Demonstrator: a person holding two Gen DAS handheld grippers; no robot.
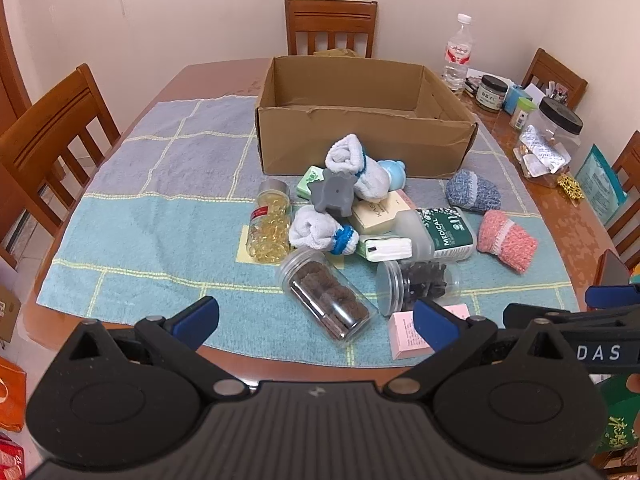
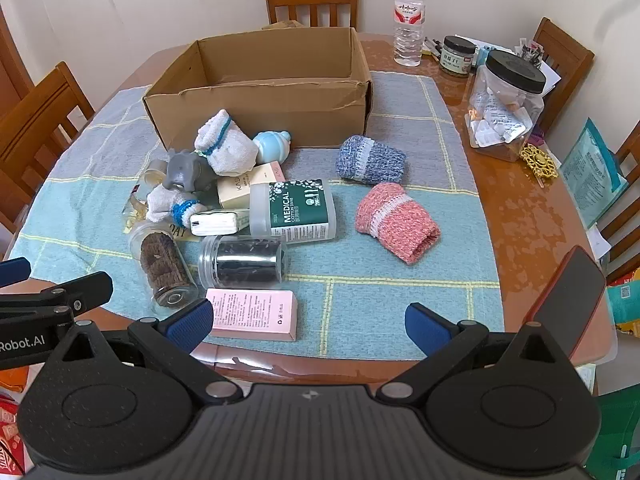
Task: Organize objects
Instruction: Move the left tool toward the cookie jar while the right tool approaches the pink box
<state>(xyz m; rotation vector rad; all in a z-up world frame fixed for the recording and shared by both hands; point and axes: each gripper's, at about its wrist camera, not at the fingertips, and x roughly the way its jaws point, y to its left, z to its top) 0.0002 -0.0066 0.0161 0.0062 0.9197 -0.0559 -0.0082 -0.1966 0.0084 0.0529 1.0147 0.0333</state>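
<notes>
An open, empty cardboard box [image 1: 360, 136] [image 2: 260, 112] stands at the back of a blue checked cloth [image 1: 160, 216] [image 2: 400, 292]. In front of it lies a pile: white socks [image 1: 352, 164], a grey toy [image 1: 334, 192], a jar of yellow capsules [image 1: 270, 226], a cookie jar [image 1: 328, 300] [image 2: 164, 268], a dark-filled jar [image 2: 242, 262], a MEDICAL cotton swab tub [image 2: 296, 210], a pink box [image 2: 254, 314], a blue sock roll [image 2: 370, 160] and a pink sock roll [image 2: 396, 222]. My left gripper [image 1: 316, 322] and right gripper [image 2: 308, 322] are both open and empty, hovering at the table's near edge.
Wooden chairs [image 1: 330, 26] surround the table. On the right side stand a water bottle [image 2: 409, 18], small jars [image 2: 458, 56], a large black-lidded jar [image 2: 506, 108], a gold ornament [image 2: 538, 160] and a phone [image 2: 568, 304]. Bags sit on the floor.
</notes>
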